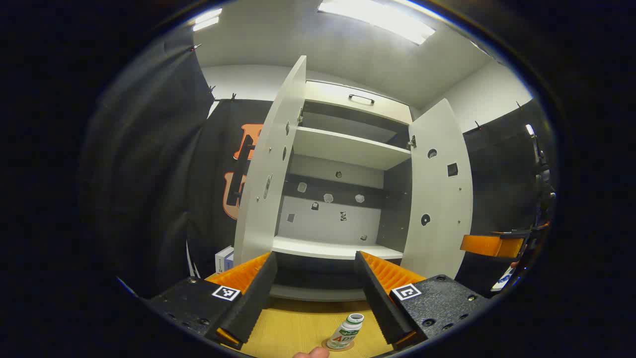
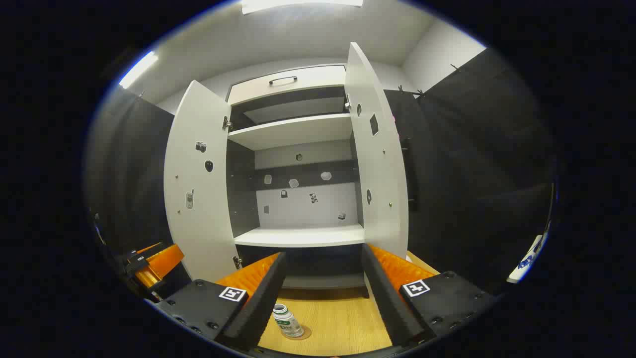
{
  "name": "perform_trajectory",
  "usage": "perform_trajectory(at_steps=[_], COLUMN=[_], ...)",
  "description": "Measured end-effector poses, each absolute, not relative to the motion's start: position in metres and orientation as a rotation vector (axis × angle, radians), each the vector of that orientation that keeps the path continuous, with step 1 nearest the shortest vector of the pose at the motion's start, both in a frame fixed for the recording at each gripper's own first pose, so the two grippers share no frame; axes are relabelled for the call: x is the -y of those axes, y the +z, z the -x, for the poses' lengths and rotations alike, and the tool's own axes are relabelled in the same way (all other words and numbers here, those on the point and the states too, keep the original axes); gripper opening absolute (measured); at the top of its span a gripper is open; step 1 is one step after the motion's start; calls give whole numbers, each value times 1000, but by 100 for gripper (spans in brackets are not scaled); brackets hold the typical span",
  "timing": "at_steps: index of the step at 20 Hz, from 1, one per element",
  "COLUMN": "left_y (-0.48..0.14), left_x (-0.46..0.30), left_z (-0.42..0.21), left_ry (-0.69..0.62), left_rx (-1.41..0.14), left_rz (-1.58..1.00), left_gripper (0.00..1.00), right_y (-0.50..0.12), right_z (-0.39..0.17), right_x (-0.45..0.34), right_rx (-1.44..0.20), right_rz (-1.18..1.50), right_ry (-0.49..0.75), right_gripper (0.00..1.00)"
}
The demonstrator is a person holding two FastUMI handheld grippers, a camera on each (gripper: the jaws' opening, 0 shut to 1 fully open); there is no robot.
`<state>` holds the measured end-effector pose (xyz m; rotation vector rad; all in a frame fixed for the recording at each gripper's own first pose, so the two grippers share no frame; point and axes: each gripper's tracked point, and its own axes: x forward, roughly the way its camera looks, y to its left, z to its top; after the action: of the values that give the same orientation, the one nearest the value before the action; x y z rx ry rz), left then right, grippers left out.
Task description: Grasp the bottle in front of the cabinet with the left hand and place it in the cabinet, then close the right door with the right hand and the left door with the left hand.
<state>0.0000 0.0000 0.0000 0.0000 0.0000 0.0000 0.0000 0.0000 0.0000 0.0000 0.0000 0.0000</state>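
A small white bottle (image 1: 347,332) with a green label stands upright on the wooden table in front of the cabinet (image 1: 343,149); the right gripper view has the bottle (image 2: 286,320) low and left of centre. Both white cabinet doors stand open: the left door (image 1: 268,174) and the right door (image 1: 439,194). My left gripper (image 1: 318,293) is open above the table, the bottle near its right finger. My right gripper (image 2: 323,293) is open too, with nothing between its fingers. The right gripper's side (image 1: 489,245) appears at the right edge of the left gripper view.
Inside the cabinet a lower shelf (image 1: 333,247) and an upper shelf (image 1: 348,146) are bare, with a handled drawer (image 1: 361,99) on top. A small box (image 1: 223,258) stands left of the cabinet. A fingertip (image 1: 310,353) pokes in at the bottom edge.
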Motion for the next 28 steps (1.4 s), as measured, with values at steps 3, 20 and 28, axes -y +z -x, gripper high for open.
perform_trajectory(at_steps=[3,20,28], left_y=[-1,-7,-9], left_x=[1,-5,0], left_z=[-1,9,9], left_ry=[-2,11,1], left_rx=[-2,-22,-26], left_rz=[5,7,11], left_gripper=[96,96,96], right_y=[-1,-6,-3], right_z=[0,5,11], right_x=[-1,-5,-4], right_rx=[-4,-20,-11], right_rz=[-2,-4,1], right_ry=[3,14,13], right_gripper=[89,89,89])
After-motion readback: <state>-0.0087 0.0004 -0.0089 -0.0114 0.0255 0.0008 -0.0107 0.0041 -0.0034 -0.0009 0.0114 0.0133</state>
